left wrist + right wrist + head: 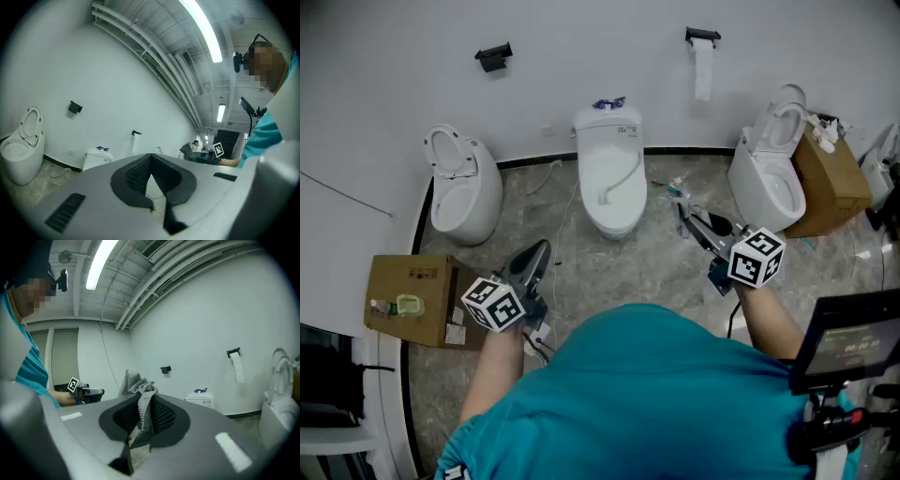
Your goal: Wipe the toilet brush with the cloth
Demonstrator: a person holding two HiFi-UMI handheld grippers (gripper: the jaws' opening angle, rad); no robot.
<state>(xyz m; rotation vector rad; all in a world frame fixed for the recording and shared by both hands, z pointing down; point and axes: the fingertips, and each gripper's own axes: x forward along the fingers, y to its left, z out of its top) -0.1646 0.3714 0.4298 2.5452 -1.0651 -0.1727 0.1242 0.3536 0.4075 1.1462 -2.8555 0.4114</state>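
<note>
Toilets, three of glossy white porcelain, line the wall: left toilet (464, 192), middle toilet (612, 173), right toilet (769, 183). Two cardboard boxes stand near the outer ones: left box (412, 295), right box (834, 183). The left gripper (542, 248) points level, its ribbed black jaws closed on nothing. The right gripper (682, 208), tipped slightly down, pinches the grey knitted cloth (140, 401), which bunches above its jaws.

Both forearms are reaching forward. The left claw (541, 248) is pointing level, its jaws pressing together, empty. The right claw (682, 208) is pinching a cloth (140, 392).
</note>
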